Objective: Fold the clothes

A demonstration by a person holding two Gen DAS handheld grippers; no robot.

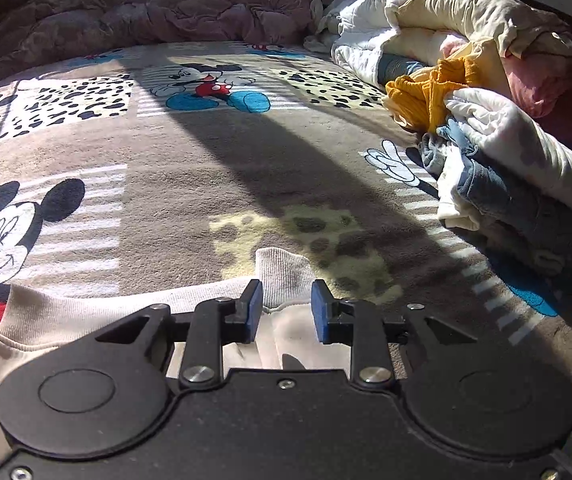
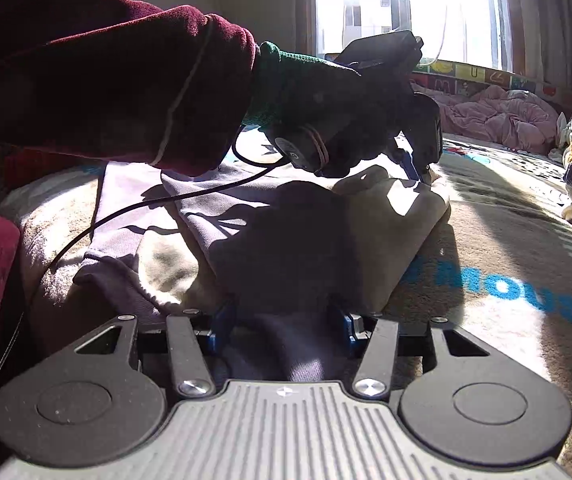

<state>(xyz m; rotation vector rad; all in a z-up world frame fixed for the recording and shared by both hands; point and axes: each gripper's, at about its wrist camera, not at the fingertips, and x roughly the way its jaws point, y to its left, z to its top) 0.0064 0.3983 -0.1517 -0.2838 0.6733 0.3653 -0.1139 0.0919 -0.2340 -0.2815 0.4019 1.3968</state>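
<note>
A cream sweatshirt (image 1: 98, 312) with ribbed hem and cuff lies on the Mickey Mouse blanket (image 1: 190, 168). In the left wrist view my left gripper (image 1: 287, 308) is open, its blue pads either side of a ribbed cuff (image 1: 282, 276). In the right wrist view the same sweatshirt (image 2: 390, 216) lies partly folded, mostly in shadow. My right gripper (image 2: 286, 320) is open with cloth between its fingers. The left gripper (image 2: 418, 168) shows there too, held by a gloved hand at the garment's far corner.
A heap of unfolded clothes (image 1: 486, 128) lies at the right: yellow, white and denim pieces. A pink quilt (image 1: 190, 12) bunches along the far edge. A black cable (image 2: 126, 212) trails over the sweatshirt. A bright window (image 2: 406, 8) is behind.
</note>
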